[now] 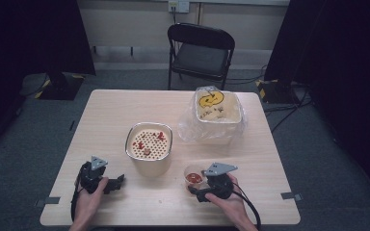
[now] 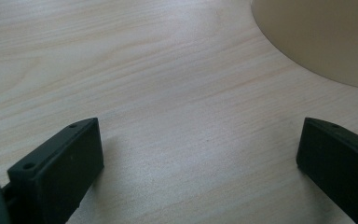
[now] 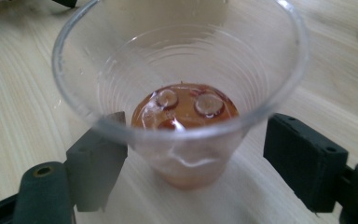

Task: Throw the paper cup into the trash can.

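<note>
A clear plastic cup (image 3: 182, 70) with a little red-brown liquid and bits at its bottom stands near the table's front right (image 1: 193, 174). My right gripper (image 3: 196, 140) is open with its jaws on either side of the cup's base. The left jaw is at the cup's wall and the right jaw stands apart from it. In the high view the right gripper (image 1: 193, 188) sits just in front of the cup. My left gripper (image 1: 119, 181) rests open on the bare table at the front left, with nothing between its jaws (image 2: 200, 135).
A beige pot (image 1: 148, 147) with a perforated insert holding red bits stands mid-table, and its side shows in the left gripper view (image 2: 321, 37). A bag-lined tub (image 1: 217, 109) with something yellow sits at the back right. A folding chair (image 1: 200, 55) stands beyond the table.
</note>
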A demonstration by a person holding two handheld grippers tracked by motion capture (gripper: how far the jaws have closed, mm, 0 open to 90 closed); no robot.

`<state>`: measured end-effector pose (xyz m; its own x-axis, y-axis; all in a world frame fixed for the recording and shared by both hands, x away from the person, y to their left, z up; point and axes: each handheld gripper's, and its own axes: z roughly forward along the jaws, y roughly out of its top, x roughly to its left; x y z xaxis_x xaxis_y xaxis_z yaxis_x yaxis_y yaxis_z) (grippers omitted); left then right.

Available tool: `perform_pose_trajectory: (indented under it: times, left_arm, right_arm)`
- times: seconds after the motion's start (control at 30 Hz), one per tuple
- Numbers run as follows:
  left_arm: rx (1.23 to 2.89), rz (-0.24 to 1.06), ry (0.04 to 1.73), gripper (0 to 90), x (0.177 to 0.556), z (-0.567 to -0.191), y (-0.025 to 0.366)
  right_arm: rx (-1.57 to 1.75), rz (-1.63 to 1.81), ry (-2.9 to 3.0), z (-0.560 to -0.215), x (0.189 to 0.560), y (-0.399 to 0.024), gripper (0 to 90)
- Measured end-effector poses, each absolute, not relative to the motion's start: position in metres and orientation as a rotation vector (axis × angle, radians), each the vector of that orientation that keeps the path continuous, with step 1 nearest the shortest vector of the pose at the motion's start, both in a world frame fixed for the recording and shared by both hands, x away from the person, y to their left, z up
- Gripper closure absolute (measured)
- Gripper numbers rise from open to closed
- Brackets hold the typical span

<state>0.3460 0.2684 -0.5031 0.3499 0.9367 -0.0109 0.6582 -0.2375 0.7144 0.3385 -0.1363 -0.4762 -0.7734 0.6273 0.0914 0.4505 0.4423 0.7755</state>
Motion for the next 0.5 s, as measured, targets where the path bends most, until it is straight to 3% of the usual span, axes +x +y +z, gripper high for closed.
perform_pose_trajectory:
  times: [0.2, 0.23, 0.3, 0.5]
  left_arm:
    - [1.988, 0.569, 1.385, 0.0, 0.346, -0.503, 0.2685]
    - [1.987, 0.57, 1.384, 0.0, 0.3461, -0.503, 0.2685]
    - [1.988, 0.571, 1.384, 0.0, 0.3461, -0.503, 0.2685]
    - [1.988, 0.57, 1.384, 0.0, 0.3461, -0.503, 0.2685]
  right_arm:
    - [0.919, 1.239, 2.483, -0.4788, 0.3415, -0.1294, 29.0]
    - [0.906, 1.252, 2.487, -0.4793, 0.3412, -0.1277, 34.7]
    - [0.894, 1.241, 2.483, -0.4793, 0.3409, -0.127, 37.8]
    - [0.884, 1.23, 2.486, -0.4779, 0.3419, -0.1276, 41.9]
